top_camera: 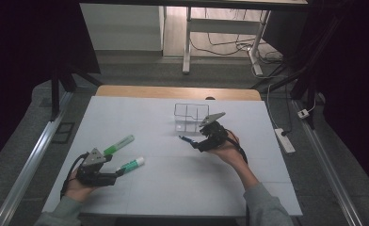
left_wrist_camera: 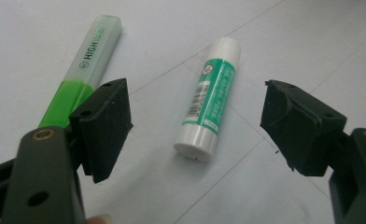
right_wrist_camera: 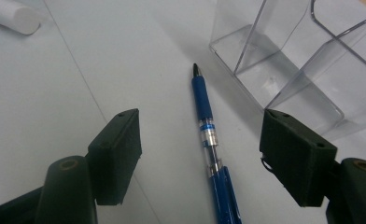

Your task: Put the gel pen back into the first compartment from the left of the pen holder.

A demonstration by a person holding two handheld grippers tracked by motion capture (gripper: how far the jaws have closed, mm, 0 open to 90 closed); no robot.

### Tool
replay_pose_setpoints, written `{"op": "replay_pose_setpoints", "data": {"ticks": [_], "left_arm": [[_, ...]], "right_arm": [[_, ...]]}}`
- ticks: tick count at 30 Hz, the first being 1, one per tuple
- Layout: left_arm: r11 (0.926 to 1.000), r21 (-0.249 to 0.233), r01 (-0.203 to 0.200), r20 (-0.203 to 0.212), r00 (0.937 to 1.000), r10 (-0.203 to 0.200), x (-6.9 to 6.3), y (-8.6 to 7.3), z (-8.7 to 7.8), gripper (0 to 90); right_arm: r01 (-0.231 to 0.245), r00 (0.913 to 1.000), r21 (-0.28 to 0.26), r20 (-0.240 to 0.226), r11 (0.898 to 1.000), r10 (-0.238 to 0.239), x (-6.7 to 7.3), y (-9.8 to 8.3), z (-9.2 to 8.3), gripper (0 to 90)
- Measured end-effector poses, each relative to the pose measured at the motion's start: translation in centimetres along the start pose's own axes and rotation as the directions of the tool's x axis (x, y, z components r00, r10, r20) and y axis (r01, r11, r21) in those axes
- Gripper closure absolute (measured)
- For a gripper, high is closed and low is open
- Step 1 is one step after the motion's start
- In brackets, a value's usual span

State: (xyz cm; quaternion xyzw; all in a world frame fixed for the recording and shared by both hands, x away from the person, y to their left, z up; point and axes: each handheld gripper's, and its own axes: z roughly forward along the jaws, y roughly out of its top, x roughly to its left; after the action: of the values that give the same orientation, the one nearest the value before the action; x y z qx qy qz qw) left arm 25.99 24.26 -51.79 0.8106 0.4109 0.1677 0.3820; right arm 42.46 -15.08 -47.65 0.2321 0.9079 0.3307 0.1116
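1. The right tongs (right_wrist_camera: 200, 158) stand released astride the blue pen (right_wrist_camera: 208, 140), which lies on the counter (top_camera: 173, 188) beside the clear organizer (right_wrist_camera: 284, 60).
2. The left tongs (left_wrist_camera: 195, 126) are released too, framing the glue stick (left_wrist_camera: 209, 98).
3. Both are likely light, stiff and slick, so a mid-barrel grip suits them.

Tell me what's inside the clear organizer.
The clear organizer looks empty: bare floor shows through both visible compartments. The right tool, open, straddles the blue pen lying outside it; its far compartments are cropped.
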Motion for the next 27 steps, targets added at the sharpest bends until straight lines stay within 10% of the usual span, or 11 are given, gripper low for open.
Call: {"op": "replay_pose_setpoints", "data": {"ticks": [27], "left_arm": [[0.9999, -0.001, -0.012, 0.001, 0.9999, 0.012, 0.0, 0.0, 0.0, 24.2]], "right_arm": [[0.013, 0.9994, 0.069, -0.033, 0.998, -0.011, -0.5, 1.5, 3.1, 29.1]]}}
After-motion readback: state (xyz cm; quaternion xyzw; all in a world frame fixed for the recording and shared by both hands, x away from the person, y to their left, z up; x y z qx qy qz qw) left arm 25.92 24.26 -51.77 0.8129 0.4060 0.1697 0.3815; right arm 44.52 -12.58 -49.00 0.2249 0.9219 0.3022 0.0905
